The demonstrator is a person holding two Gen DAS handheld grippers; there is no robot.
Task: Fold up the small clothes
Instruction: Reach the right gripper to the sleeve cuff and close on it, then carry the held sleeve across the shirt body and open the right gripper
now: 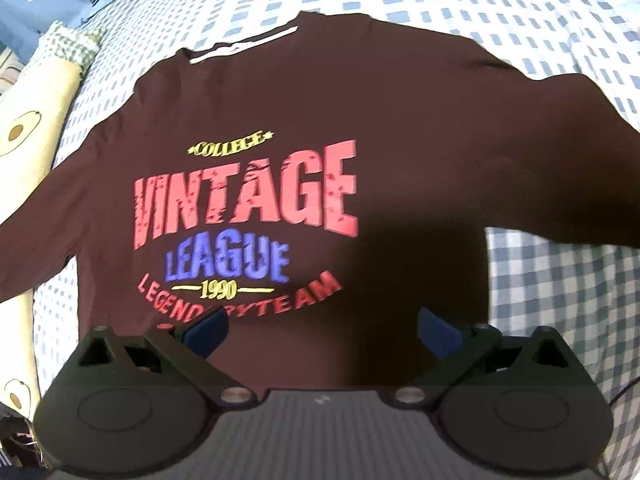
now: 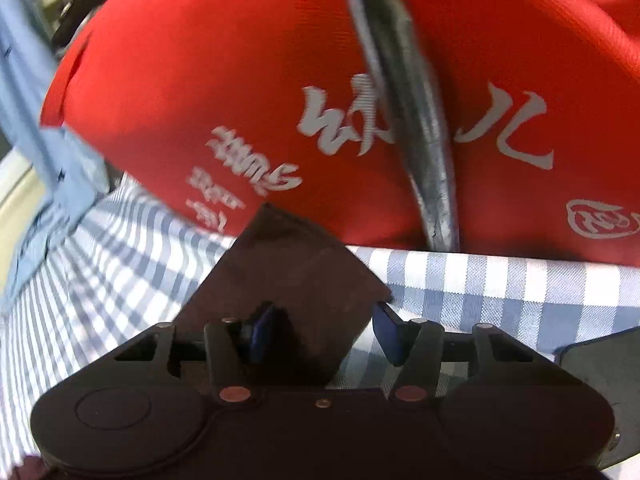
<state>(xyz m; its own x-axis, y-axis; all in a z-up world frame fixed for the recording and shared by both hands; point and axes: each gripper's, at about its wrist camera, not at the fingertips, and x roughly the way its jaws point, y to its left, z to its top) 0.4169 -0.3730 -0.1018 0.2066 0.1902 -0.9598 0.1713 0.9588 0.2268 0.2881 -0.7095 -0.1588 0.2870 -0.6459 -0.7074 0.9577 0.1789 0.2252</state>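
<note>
A dark maroon long-sleeved shirt (image 1: pixel 280 92) with a "VINTAGE LEAGUE" print lies flat, front up, on a blue-and-white checked bedsheet (image 1: pixel 440 4). My left gripper (image 1: pixel 323 332) hovers over the shirt's lower part, its blue pads (image 1: pixel 208 334) wide apart with nothing between them. In the right wrist view a pointed corner of the same maroon cloth (image 2: pixel 288 264) lies flat on the sheet (image 2: pixel 500 284). My right gripper (image 2: pixel 324 332) straddles that corner. Its fingers (image 2: pixel 386 332) stand half apart, and the cloth between them is not pinched.
A bulging red bag (image 2: pixel 200 80) with white lettering and grey handles (image 2: pixel 424 152) stands close behind the cloth corner. Light blue fabric (image 2: pixel 48 168) lies to its left. A cream pillow with an avocado print (image 1: pixel 32 120) and blue star-print bedding (image 1: pixel 52 0) border the shirt's left side.
</note>
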